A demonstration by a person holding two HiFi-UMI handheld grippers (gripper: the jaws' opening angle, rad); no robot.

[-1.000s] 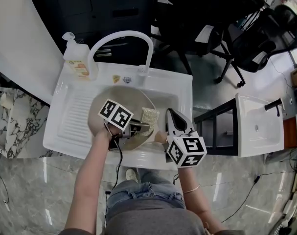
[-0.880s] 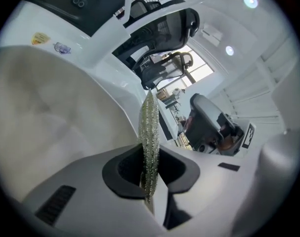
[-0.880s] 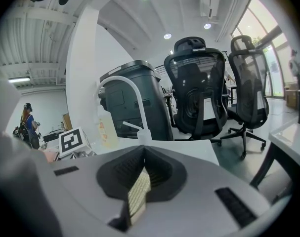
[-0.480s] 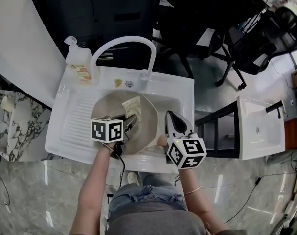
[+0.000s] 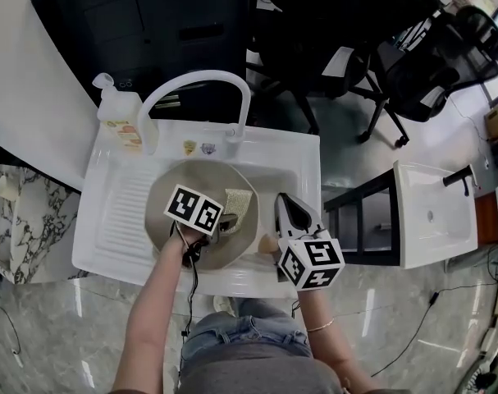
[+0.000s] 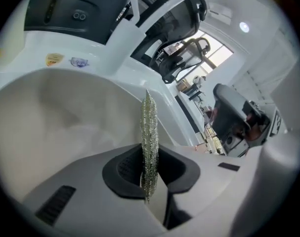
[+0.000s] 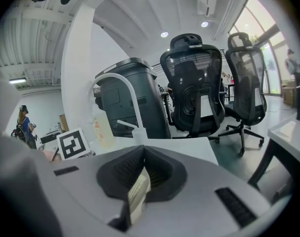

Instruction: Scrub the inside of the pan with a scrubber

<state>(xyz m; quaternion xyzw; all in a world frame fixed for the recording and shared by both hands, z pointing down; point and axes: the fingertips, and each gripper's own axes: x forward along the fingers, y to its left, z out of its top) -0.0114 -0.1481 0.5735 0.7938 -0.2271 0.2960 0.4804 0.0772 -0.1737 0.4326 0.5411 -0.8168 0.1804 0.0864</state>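
A soap bottle [image 5: 121, 113] stands at the sink's [image 5: 308, 150] 10 o'clock corner, with the ribbed drainboard [image 5: 121, 208] just below it. The pan [image 5: 179, 183] fills most of the basin. Its rim runs close to the near wall at 6 o'clock, and a strip of open basin is left at 3 o'clock. The faucet [image 5: 198, 75] arches over the pan's 12 o'clock edge. The left gripper [image 6: 150, 181] pinches the scrubber [image 6: 150, 127] edge-on over the pan's inside. The right gripper [image 7: 140, 181] is clamped on the pan handle [image 5: 267, 241] at 4 o'clock.
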